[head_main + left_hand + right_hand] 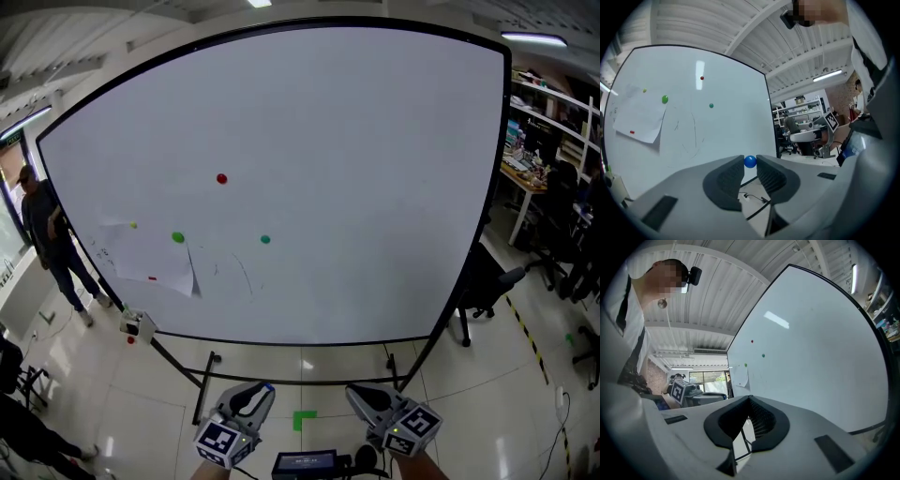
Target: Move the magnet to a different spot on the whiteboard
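The left gripper (pixel 750 159) pinches a small round blue magnet (pixel 750 162), lifted off the large white whiteboard (pixel 328 169). The right gripper (pixel 749 398) is clenched, empty. Only 1 step looks left: placing it elsewhere.

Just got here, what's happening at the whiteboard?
A person faces the whiteboard with a gripper in each hand. The left gripper is shut on a blue magnet, held clear of the board. The right gripper is shut and empty. A red magnet, a green magnet and a paper sheet are on the board.
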Demonstrator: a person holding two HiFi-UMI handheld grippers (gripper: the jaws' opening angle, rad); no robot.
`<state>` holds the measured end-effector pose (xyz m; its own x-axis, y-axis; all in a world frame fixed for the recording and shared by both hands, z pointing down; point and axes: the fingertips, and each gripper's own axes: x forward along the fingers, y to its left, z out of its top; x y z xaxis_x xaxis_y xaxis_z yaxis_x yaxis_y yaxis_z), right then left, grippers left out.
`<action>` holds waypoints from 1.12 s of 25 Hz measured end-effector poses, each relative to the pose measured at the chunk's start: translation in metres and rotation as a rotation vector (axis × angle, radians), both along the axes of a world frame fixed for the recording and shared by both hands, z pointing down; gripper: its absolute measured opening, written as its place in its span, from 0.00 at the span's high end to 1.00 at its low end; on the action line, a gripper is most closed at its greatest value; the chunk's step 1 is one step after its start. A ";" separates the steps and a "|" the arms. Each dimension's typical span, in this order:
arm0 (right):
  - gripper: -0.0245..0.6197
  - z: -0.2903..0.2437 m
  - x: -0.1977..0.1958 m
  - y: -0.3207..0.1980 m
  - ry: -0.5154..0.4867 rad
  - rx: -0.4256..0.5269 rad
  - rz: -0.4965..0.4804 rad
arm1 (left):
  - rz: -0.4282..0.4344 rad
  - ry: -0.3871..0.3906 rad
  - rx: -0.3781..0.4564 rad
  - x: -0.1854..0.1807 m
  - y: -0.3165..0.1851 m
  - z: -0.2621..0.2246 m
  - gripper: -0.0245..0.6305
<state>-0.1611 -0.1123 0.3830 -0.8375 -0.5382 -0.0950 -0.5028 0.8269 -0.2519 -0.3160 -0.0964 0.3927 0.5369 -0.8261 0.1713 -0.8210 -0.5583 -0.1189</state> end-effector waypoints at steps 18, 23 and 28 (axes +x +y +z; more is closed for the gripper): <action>0.92 0.003 0.048 -0.094 -0.020 0.008 -0.047 | 0.010 -0.285 0.280 0.085 -0.130 -0.112 0.79; 0.92 0.007 0.058 -0.116 -0.031 0.001 -0.063 | -0.059 -0.427 0.325 0.094 -0.158 -0.139 0.79; 0.92 0.006 0.066 -0.132 -0.047 0.004 -0.084 | -0.113 -0.543 0.358 0.108 -0.182 -0.164 0.79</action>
